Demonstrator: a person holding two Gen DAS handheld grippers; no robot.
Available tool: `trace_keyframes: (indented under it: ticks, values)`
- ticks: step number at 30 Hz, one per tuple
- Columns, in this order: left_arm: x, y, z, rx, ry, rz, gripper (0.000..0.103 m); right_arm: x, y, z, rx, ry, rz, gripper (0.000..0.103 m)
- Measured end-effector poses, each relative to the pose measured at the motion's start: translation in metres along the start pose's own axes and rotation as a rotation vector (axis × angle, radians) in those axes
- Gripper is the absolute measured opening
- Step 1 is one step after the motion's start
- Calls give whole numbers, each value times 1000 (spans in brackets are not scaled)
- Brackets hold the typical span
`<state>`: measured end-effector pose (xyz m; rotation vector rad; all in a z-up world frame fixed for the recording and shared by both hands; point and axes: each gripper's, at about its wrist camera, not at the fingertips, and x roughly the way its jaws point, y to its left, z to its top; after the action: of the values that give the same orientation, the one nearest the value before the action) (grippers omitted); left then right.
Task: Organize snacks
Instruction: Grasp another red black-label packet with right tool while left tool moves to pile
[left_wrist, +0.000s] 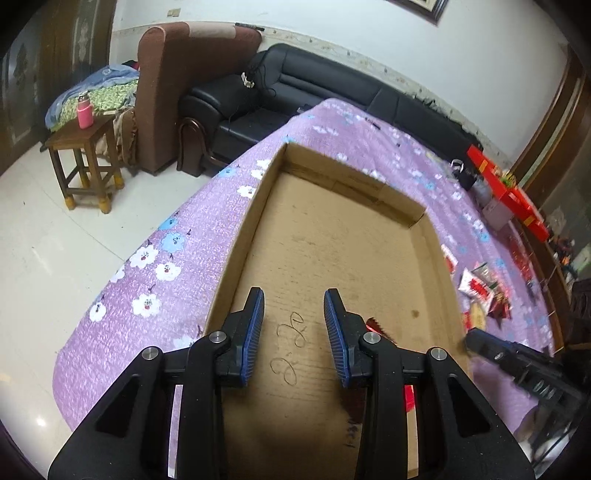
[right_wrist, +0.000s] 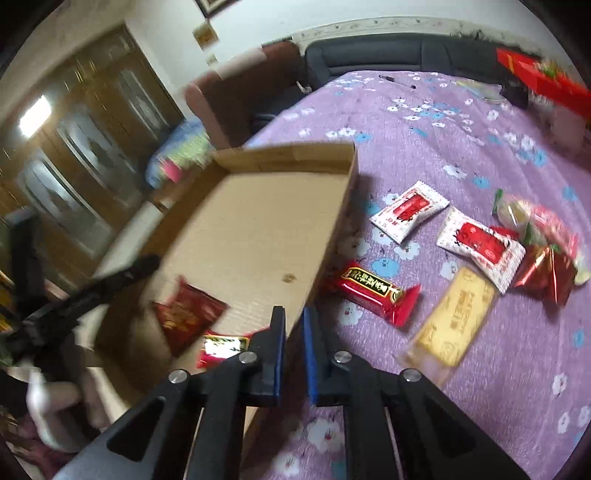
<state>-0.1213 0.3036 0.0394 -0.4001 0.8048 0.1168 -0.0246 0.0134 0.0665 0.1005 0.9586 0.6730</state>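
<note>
Two red packets (right_wrist: 188, 317) lie in the box (right_wrist: 258, 236); about six snacks (right_wrist: 373, 291) wait on the cloth (right_wrist: 443, 122) beside it; early going, I judge; left gripper (left_wrist: 294, 325) spread, empty; right gripper (right_wrist: 293, 332) nearly together, empty.

The left gripper (left_wrist: 293, 325) holds its fingers apart, empty, while the right gripper (right_wrist: 294, 339) fingers stand closed, empty.

Both wrist views angled down, close, sharing cardboard tray (left_wrist: 332, 236), right view seemingly blurred

Box (right_wrist: 258, 229) floor mostly free; side wall (right_wrist: 332, 236) seemingly blocks.
</note>
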Motion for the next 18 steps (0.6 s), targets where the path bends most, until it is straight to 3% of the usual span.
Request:
trace_keyframes:
  ticks: [2,3,4,5,8,12,14,16,18]
  values:
    - [-11,-2,-2,-9,-23,-12,33,-19,-14,8,26,-70,-27,27]
    - [-17,-3,-3,-16,-34,-27,33,-26,-21,15,15,-97,-77,34]
    - [-20,-6,-3,-18,-41,-38,33,-26,-25,22,-8,-103,-136,49]
    - [-25,-10,-3,-15,-50,-51,33,-23,-28,28,-38,-96,-193,54]
    - [-33,-31,-6,23,-58,-92,33,-1,-35,38,-102,-49,-275,54]
    - [-33,-62,-9,99,-41,-137,33,24,-30,33,-144,6,-250,54]
    - [-31,-73,-11,125,-26,-154,33,32,-25,28,-170,26,-214,46]
    - [-28,-82,-14,146,-9,-169,33,39,-22,22,-196,61,-181,31]
    - [-25,-91,-15,167,5,-187,33,42,-24,19,-211,70,-168,28]
